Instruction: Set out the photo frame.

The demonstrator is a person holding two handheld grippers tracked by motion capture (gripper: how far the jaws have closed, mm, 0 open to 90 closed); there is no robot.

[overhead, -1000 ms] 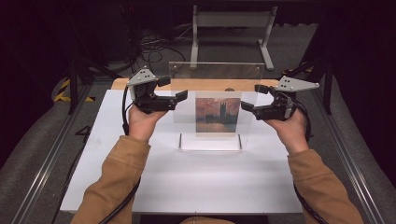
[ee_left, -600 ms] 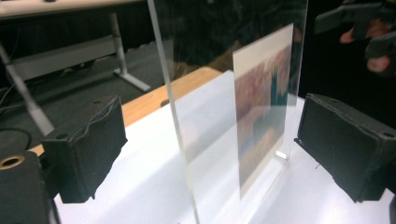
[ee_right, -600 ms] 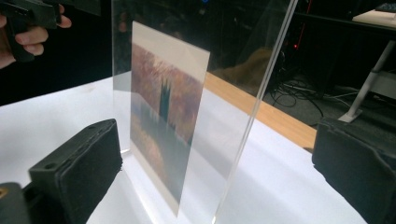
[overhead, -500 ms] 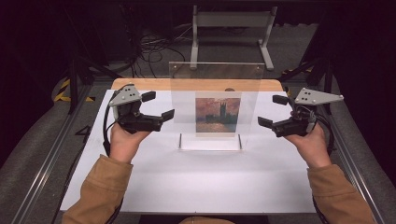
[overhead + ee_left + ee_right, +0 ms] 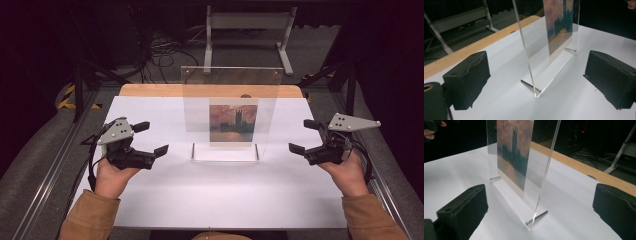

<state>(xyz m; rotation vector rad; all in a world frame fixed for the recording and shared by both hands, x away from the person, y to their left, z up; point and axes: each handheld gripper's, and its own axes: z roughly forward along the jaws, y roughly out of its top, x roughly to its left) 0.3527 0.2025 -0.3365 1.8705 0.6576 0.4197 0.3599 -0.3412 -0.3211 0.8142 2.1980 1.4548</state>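
Note:
A clear acrylic picture frame [image 5: 200,107] stands upright on the white table top [image 5: 225,195], resting on two metal pins [image 5: 192,151]. It holds a sunset print [image 5: 233,122]. My left gripper [image 5: 152,137] hovers left of the frame, well apart from it. Its jaws have just been opening, with nothing between them. My right gripper [image 5: 301,136] hovers to the frame's right, also opening and empty. The left gripper view looks along the frame's edge [image 5: 527,57] between its black pads [image 5: 467,75]. In the right gripper view the other edge [image 5: 546,172] shows.
A wooden strip [image 5: 150,90] runs along the table's far edge. Behind it on the floor stand a white metal stand [image 5: 247,22] and loose cables [image 5: 160,47]. Metal rails [image 5: 45,185] flank the table on both sides.
Both grippers have drawn away from the frame's sides, outward and toward the person, and sunk lower. Their jaws stand wider. The frame has stayed upright in place.

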